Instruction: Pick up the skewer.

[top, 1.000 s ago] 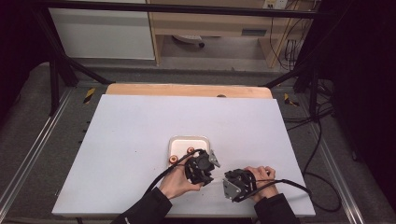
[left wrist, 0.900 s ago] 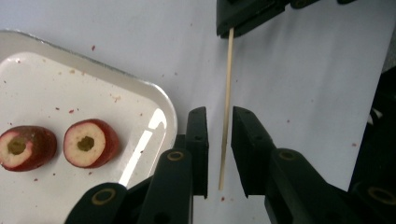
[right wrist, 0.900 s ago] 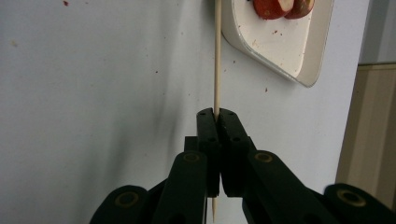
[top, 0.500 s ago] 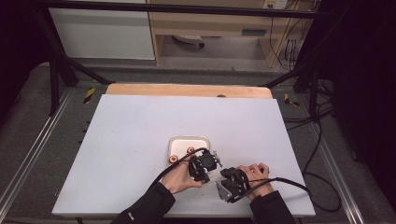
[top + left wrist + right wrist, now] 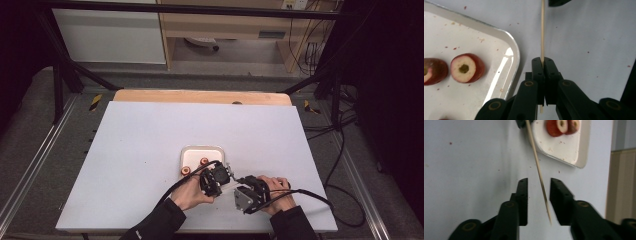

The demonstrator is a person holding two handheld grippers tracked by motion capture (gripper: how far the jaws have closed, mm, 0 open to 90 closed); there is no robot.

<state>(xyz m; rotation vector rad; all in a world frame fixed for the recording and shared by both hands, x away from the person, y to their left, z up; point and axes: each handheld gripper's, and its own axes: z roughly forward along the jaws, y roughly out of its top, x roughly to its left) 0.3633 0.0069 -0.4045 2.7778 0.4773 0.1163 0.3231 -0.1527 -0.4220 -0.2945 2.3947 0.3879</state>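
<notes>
Skewer (image 5: 542, 37) clamped in left tool (image 5: 545, 62), tip between parted right tool (image 5: 538, 186) jaws

Left gripper (image 5: 543, 65) clamped on skewer (image 5: 542, 30); cored fruit slices (image 5: 467, 67) on tray (image 5: 511, 47) beside.

In the left gripper view the far end of the wooden skewer (image 5: 542, 30) runs off the top edge, and its near end is hidden behind the left claw (image 5: 545, 63). One apple slice (image 5: 434, 71) is cut by the left edge. In the high view the skewer is too thin to make out between the hands.
</notes>
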